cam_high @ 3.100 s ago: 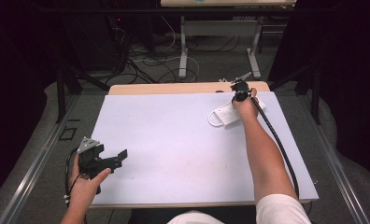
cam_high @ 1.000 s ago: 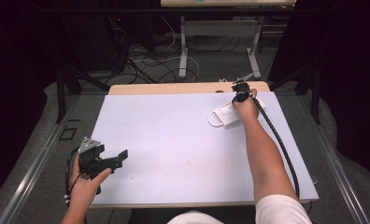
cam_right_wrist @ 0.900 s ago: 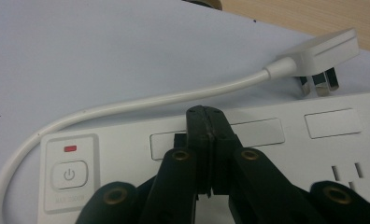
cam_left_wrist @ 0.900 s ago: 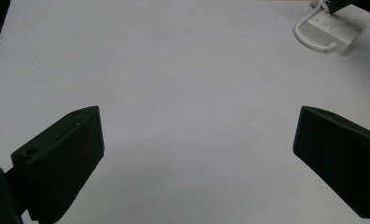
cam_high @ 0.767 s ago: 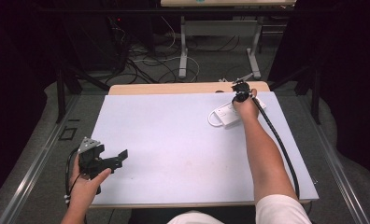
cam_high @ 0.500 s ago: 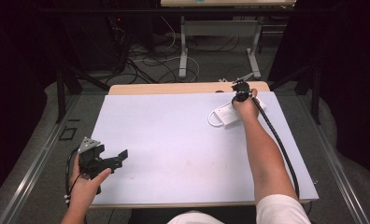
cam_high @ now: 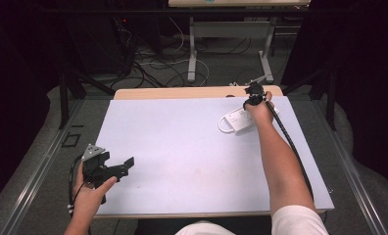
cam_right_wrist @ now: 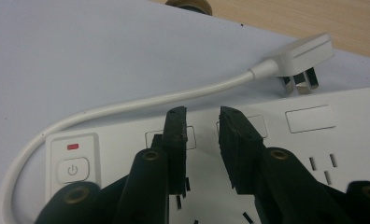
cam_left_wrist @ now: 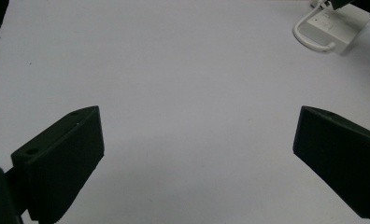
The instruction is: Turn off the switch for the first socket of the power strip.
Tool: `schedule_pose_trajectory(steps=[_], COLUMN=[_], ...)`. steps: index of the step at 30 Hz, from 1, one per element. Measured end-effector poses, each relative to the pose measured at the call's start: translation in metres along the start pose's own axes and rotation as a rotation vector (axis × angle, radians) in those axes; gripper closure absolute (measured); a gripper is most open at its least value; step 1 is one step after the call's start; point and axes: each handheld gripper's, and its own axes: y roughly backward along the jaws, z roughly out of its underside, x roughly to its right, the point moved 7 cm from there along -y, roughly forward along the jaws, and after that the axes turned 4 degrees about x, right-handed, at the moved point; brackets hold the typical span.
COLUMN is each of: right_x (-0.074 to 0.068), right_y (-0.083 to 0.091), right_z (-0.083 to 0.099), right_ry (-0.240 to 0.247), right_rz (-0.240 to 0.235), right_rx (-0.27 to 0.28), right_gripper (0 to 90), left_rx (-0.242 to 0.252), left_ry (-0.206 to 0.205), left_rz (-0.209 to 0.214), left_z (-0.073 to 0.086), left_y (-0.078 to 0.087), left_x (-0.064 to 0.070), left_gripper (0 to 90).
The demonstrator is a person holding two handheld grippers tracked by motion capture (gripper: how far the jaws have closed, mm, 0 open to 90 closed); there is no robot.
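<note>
A white power strip (cam_high: 237,120) lies flat at the far right of the pale table (cam_high: 182,142), its white cable (cam_right_wrist: 150,100) looping round to a loose plug (cam_right_wrist: 304,51). My right gripper (cam_high: 254,92) hovers just over the power strip (cam_right_wrist: 314,121), pointing down at its sockets; the jaws stand a narrow gap apart with nothing between them (cam_right_wrist: 199,123). A power button (cam_right_wrist: 72,170) with a red light sits at the strip's left end. My left gripper (cam_high: 126,166) rests near the front left edge, wide open and empty (cam_left_wrist: 197,126), facing the distant power strip (cam_left_wrist: 335,28).
A wooden strip (cam_high: 182,92) borders the table's far edge. Beyond it are floor cables (cam_high: 153,63) and a desk frame (cam_high: 231,34). The black cable (cam_high: 292,147) of the right gripper trails along the forearm.
</note>
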Motion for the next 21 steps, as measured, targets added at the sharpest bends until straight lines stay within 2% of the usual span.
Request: schedule_pose_trajectory(steps=[6, 9, 13, 21], right_x=[0.000, 0.000, -0.002, -0.007], right_y=[0.004, 0.008, 0.012, 0.017], right_z=[-0.005, -0.007, -0.009, -0.009], right_ry=[-0.008, -0.016, -0.009, 0.026], right_rz=[-0.019, -0.021, -0.029, -0.048], right_rx=[0.037, 0.033, 0.049, 0.042], right_gripper=[66.5, 63.3, 60.7, 58.9], left_rx=[0.002, 0.001, -0.001, -0.007], left_ry=[-0.003, -0.003, -0.008, -0.012], left_rz=[0.001, 0.000, 0.001, 0.004], left_z=[0.000, 0.001, 0.001, 0.002], left_y=[0.000, 0.000, -0.001, -0.002], left_x=[0.000, 0.000, 0.000, 0.001], left_gripper=[1.8, 1.8, 1.7, 1.8])
